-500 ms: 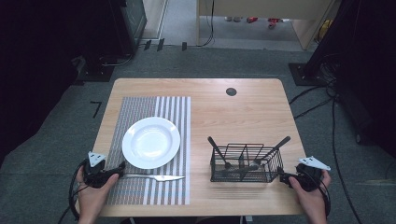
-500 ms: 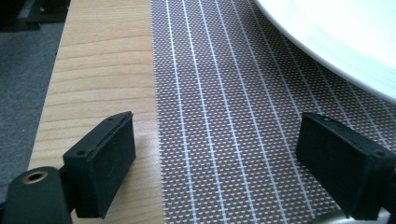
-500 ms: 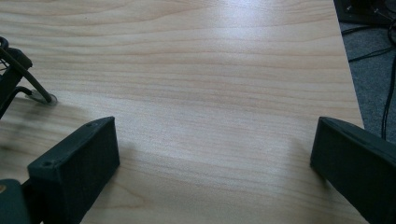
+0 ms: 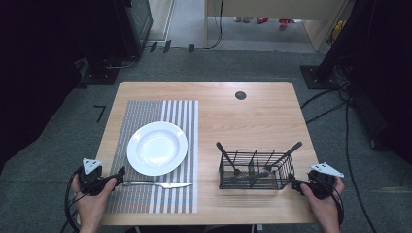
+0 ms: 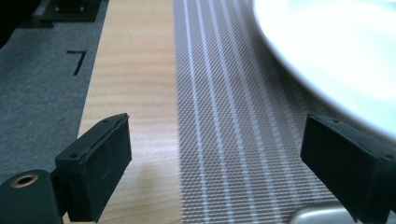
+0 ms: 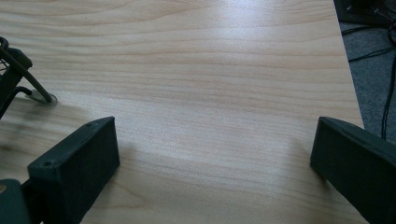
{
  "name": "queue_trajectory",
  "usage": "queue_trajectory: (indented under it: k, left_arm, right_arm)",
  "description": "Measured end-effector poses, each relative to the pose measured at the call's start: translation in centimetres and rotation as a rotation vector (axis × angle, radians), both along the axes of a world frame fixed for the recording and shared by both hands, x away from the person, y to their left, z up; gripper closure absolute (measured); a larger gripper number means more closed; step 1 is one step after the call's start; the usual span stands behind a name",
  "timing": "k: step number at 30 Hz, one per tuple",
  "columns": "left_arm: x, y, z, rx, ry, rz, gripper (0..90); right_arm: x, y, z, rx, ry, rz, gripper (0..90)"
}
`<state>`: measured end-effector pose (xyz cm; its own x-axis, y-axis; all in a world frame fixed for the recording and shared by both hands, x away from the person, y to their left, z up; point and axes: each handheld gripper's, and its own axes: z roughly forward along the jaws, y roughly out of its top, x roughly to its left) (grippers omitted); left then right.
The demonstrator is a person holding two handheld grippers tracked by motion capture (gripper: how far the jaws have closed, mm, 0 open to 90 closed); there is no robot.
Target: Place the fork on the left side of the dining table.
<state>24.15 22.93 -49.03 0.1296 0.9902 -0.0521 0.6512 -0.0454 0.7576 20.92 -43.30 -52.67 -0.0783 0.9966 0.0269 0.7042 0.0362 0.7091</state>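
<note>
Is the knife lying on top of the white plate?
No, the knife lies on the striped placemat, just in front of the plate.

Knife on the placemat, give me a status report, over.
Both tongs open, left by the handle end, right beside the basket. Knife flat on the placemat below the plate, not gripped. Nothing in the way.

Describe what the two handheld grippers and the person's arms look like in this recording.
Both the left gripper and the right gripper are black, blocky units, each topped by a grey three-cornered plate. Each ends in two thick black rectangular jaws with small screw holes; a brass-coloured fitting shows near the left one's base. Black cables trail from both. The forearms are bare, with no sleeves in view.
</note>
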Motion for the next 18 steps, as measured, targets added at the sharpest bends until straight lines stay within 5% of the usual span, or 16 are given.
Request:
queue_trajectory:
  k: [11,18]
  left_arm:
    - [-1.0,-2.1,2.9,-0.057,-0.060,-0.074,9.1]
    - [-0.9,-4.3,4.3,-0.058,-0.083,-0.125,9.1]
  right_arm:
    - [0.1,0.0,0.0,-0.001,-0.002,0.004,0.8]
    - [0.1,0.0,0.0,-0.001,-0.002,0.004,0.8]
